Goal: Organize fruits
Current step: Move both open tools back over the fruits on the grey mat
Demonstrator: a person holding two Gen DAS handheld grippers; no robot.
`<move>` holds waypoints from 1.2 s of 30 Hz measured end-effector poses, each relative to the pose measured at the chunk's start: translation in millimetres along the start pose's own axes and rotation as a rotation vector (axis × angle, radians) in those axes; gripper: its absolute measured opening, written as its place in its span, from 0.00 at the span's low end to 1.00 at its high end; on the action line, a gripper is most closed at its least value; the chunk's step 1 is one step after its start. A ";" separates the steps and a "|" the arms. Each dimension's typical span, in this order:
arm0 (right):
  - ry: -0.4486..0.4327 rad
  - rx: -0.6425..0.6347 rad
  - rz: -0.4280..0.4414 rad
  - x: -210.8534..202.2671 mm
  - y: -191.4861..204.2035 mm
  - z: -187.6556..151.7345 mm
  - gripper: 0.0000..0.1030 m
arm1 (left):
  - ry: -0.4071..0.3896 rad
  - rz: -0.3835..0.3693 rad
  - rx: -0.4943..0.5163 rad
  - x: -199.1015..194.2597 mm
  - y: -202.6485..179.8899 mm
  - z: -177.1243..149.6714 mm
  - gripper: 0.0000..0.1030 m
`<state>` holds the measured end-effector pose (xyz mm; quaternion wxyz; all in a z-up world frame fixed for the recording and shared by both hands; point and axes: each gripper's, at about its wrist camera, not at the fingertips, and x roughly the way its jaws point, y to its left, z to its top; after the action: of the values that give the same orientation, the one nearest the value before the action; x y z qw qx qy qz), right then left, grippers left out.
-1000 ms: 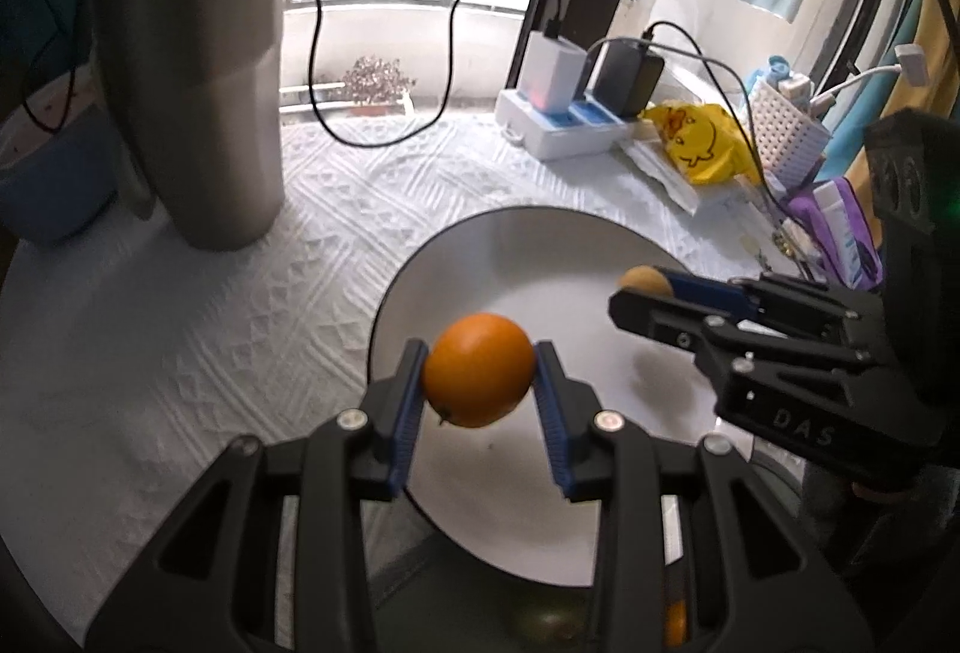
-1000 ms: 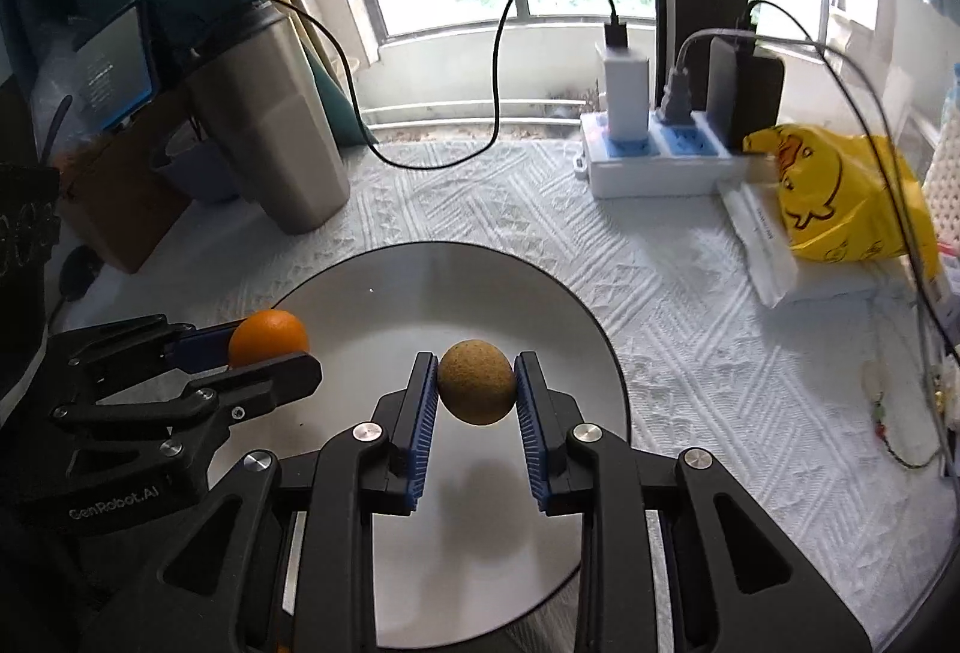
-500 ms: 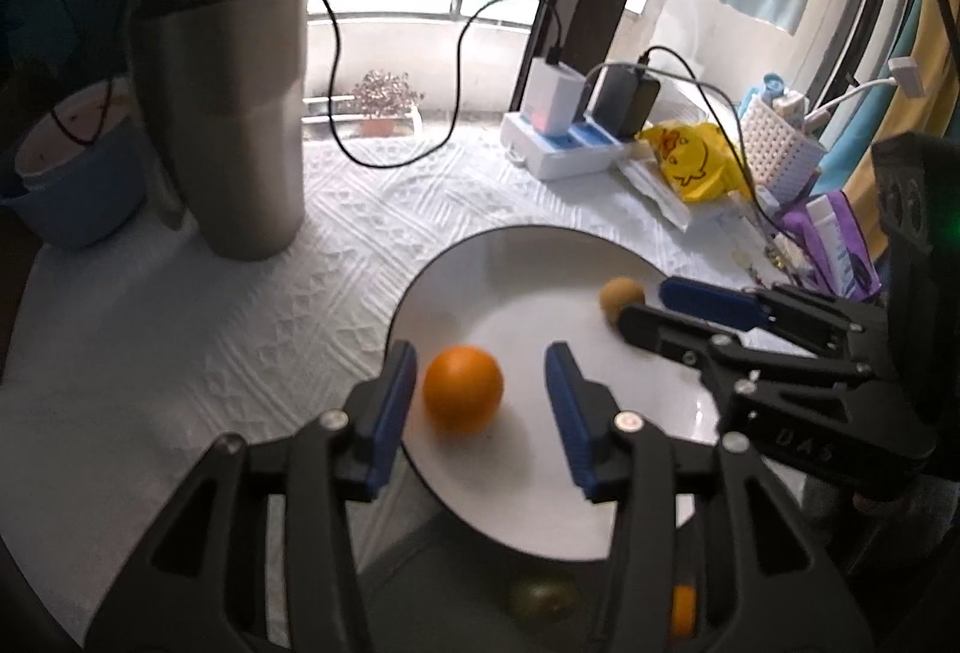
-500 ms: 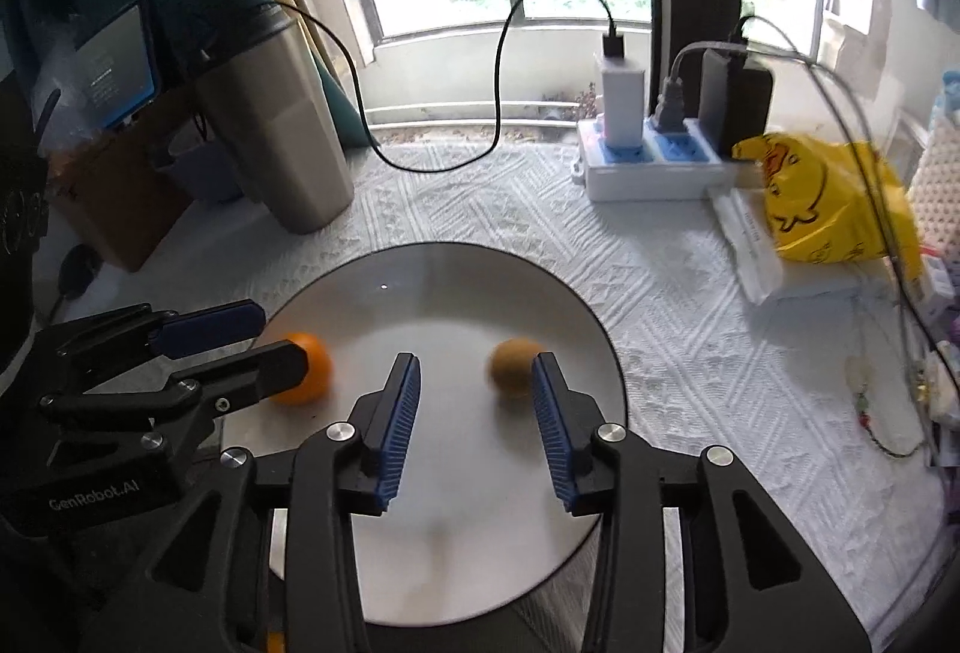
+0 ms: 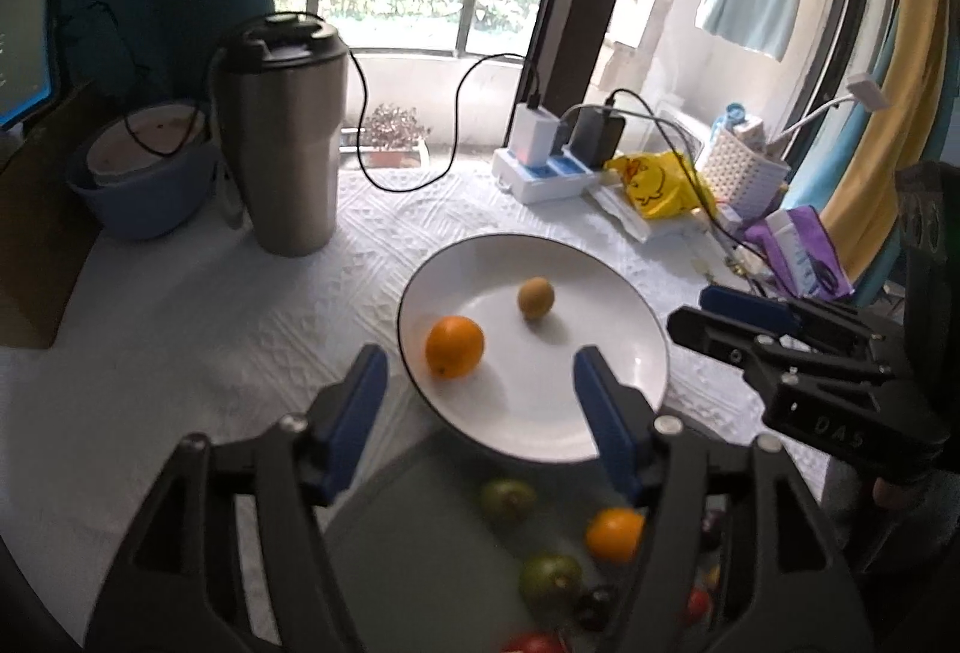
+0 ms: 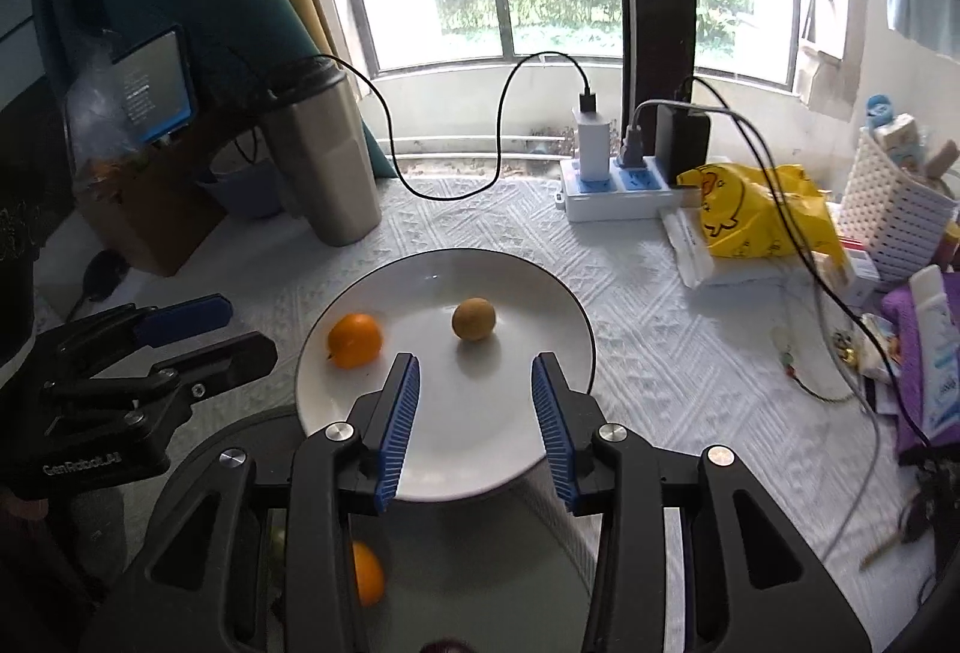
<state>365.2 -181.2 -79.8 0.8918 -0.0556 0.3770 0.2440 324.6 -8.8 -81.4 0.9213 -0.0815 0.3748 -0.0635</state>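
Orange (image 5: 454, 346) on white plate (image 5: 624, 401), left part of the plate, mid-frame in left wrist view; also seen at (image 6: 354, 340) left of centre in right wrist view. Brown round fruit (image 5: 535, 298) on same plate, up and right of the orange, apart from it; at (image 6: 473, 318) near frame centre in right view. Both fruits loose, touched by neither claw.

Left claw (image 5: 477, 401) wide, nothing between blue pads (image 5: 354, 407), low centre of its frame, over near rim of plate; same claw at left edge of right view (image 6: 204, 335), beside the plate. Right claw (image 6: 475, 413) wide too, holding nothing, pads (image 6: 399, 422) over near part of plate; seen at right of left view (image 5: 714, 317), off the plate's right rim.

Grey tray (image 5: 420, 551) at bottom of frame, plate edge overlapping it; second orange (image 5: 613, 533), green fruits (image 5: 549, 576), small red and dark ones on it, blurred.

White textured cloth (image 6: 660, 353) over bench. Steel tumbler (image 5: 279, 137) upper left, blue bowl (image 5: 144, 197) left of it. Power strip (image 6: 618, 194) with chargers upper centre-right, yellow duck bag (image 6: 756, 221) right, white basket (image 6: 894, 209) far right.
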 end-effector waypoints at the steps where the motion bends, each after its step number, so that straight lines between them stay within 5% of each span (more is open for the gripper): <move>1: -0.005 -0.001 -0.002 -4.8 1.4 -2.0 0.40 | -0.004 0.001 0.001 -4.5 -0.9 -2.2 0.64; 20: -0.038 0.001 -0.012 -59.2 11.4 -56.4 0.40 | -0.034 0.007 0.011 -59.5 -16.9 -63.5 0.64; 36: 0.028 0.046 0.001 -61.2 -3.4 -120.1 0.40 | 0.063 0.032 0.018 -43.9 -32.5 -123.5 0.64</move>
<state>252.8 -242.2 -122.5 0.8874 -0.0383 0.3948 0.2349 205.0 -45.5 -132.3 0.9106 -0.0650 0.4044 -0.0546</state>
